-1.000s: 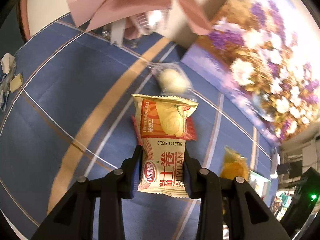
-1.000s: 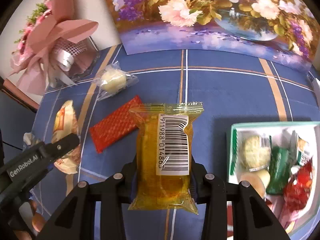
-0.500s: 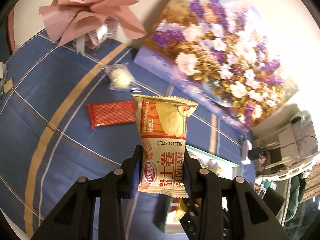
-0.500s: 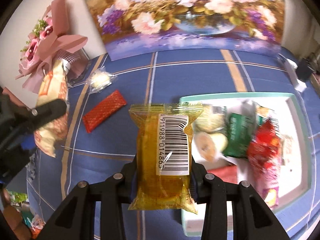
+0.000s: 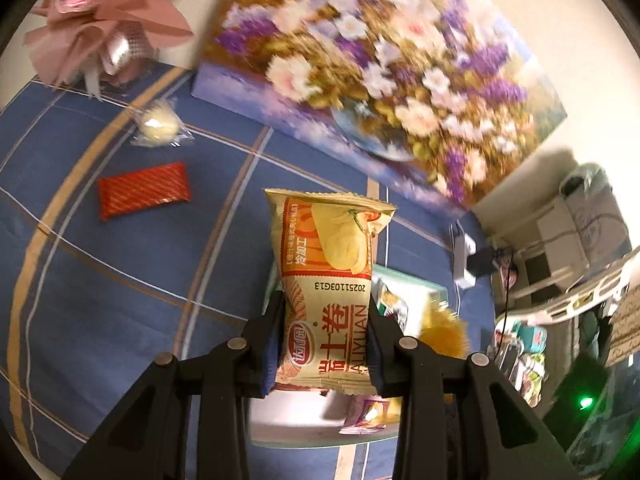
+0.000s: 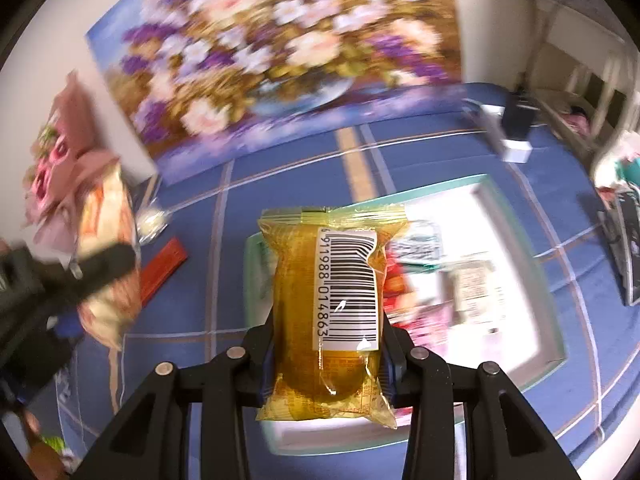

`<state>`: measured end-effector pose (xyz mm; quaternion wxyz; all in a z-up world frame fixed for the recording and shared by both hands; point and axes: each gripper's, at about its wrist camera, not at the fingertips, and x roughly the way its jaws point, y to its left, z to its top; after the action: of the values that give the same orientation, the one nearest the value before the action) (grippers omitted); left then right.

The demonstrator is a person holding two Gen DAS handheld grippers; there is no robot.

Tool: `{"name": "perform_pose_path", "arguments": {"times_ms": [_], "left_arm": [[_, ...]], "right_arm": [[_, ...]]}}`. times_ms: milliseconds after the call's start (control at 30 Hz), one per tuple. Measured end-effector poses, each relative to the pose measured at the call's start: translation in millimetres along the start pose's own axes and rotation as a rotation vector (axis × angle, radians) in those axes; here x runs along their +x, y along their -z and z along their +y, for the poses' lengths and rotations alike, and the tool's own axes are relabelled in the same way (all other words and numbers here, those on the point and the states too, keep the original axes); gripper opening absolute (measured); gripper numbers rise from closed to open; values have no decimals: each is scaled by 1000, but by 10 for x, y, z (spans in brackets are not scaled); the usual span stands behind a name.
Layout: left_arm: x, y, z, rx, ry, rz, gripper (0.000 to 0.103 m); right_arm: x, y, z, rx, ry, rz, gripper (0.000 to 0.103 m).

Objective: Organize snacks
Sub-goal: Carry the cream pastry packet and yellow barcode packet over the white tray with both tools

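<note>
My left gripper (image 5: 325,332) is shut on a cream and orange snack packet (image 5: 328,280), held upright over the near edge of the white tray (image 5: 416,284). My right gripper (image 6: 328,344) is shut on a clear yellow packet with a barcode (image 6: 332,312), held above the left part of the green-rimmed white tray (image 6: 520,236), which holds several snacks. In the right wrist view the left gripper and its packet (image 6: 106,248) appear blurred at the left. On the blue cloth lie a red wafer packet (image 5: 144,190) and a clear-wrapped round cake (image 5: 158,124).
A flower painting (image 5: 380,80) leans on the wall behind the table. A pink bouquet (image 5: 104,20) stands at the back left. A white and black adapter (image 6: 516,128) lies at the table's far right. Cluttered shelves show beyond the right edge.
Both grippers have swung to the right with their packets, from over the bare cloth to over the tray. The red packet and round cake stayed put and now lie far left.
</note>
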<state>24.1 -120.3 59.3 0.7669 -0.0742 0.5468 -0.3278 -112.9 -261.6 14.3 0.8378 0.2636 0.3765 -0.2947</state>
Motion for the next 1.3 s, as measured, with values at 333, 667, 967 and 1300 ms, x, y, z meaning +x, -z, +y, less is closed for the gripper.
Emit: {"name": "perform_pose_path", "arguments": {"times_ms": [333,667,967,1300], "left_arm": [[456,246,-360,86,-35,72,37],[781,446,-423,133,-101,135,37],[981,639,-466,168,-159,208,37],[1138,765,-522,198,-184,244,37]], "right_arm": [[20,-110,-801,129,87,-18,42],[241,-80,-1271,199,142,59,42],[493,87,-1290,204,172,176,42],[564,145,-1263,185,180,211,42]]}}
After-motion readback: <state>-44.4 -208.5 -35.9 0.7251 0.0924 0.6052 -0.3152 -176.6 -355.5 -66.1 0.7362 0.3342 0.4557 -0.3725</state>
